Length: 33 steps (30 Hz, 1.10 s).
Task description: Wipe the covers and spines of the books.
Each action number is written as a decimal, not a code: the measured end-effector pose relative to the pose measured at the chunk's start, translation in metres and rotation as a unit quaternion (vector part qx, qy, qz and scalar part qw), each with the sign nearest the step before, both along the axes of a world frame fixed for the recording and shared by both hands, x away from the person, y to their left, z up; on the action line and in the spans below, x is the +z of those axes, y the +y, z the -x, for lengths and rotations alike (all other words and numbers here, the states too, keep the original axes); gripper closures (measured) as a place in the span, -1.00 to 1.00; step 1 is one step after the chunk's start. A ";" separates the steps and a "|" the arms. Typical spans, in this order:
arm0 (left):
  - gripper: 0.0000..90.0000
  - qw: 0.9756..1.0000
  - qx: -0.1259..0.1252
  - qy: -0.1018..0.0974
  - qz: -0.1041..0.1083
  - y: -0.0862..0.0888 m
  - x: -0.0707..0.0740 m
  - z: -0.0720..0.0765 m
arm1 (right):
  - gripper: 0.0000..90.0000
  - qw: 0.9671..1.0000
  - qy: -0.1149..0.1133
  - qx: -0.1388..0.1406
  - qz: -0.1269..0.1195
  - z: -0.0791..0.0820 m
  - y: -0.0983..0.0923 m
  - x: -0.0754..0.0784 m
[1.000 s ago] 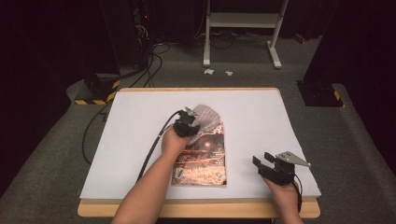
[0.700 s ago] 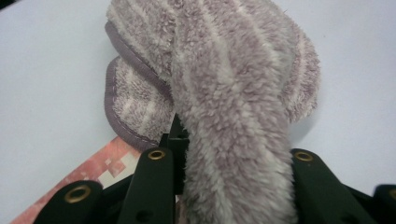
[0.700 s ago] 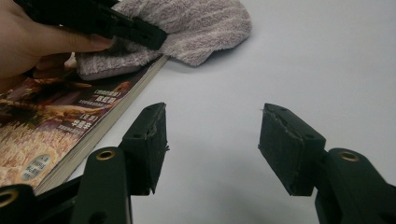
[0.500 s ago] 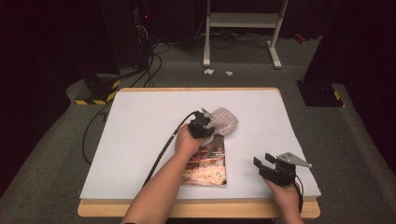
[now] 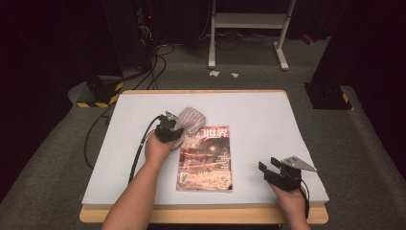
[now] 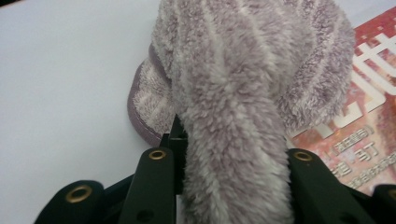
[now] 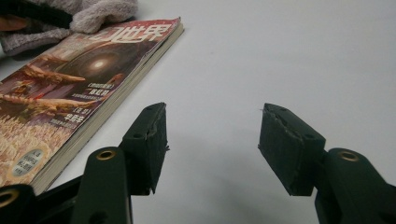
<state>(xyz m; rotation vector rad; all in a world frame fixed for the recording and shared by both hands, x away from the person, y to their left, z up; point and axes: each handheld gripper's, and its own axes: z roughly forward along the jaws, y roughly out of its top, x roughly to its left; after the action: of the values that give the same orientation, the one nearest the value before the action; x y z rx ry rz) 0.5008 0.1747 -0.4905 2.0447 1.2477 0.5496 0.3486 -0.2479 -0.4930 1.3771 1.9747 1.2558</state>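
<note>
On the left, my left tongs (image 5: 168, 128) are shut tight on the fluffy striped cloth (image 6: 243, 93). The cloth fills the gap between the two black jaws and bunches up above them. It lies on the white table (image 5: 72, 163), and its far edge rests on the top corner of the magazine (image 5: 206, 158).

I was not told a job, so I can only guess. I think I am pulling the cloth off the magazine. Most of the cover is bare now, but that corner is not free yet.

On the right, my right tongs (image 7: 212, 144) are wide open and hold nothing. They sit low near the magazine's side.

I see no boxes or bowls here.
</note>
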 end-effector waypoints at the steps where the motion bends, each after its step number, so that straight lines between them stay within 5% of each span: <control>1: 0.48 1.000 0.003 -0.002 0.013 0.002 0.001 0.001 | -0.07 1.000 0.001 0.000 0.000 0.000 0.000 0.000; 8: 0.49 0.999 -0.001 -0.021 0.035 0.009 0.014 0.012 | -0.02 1.000 0.001 0.004 0.003 0.000 0.002 0.000; 14: 0.49 0.999 -0.006 -0.034 0.025 0.014 0.020 0.023 | 0.00 1.000 0.001 0.007 0.011 0.000 0.005 -0.001; 22: 0.50 0.999 -0.003 -0.052 0.017 0.047 0.027 0.047 | 0.02 1.000 0.006 0.012 0.022 0.001 0.007 -0.002; 33: 0.50 0.999 0.013 -0.044 0.004 0.081 0.029 0.074 | 0.05 0.999 0.009 0.008 0.038 0.000 0.009 -0.004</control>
<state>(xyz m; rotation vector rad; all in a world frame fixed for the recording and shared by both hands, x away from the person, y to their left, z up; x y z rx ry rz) 0.4270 0.2562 -0.4616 1.9786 1.2254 0.6394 0.3489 -0.2390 -0.4969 1.3420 2.0280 1.1666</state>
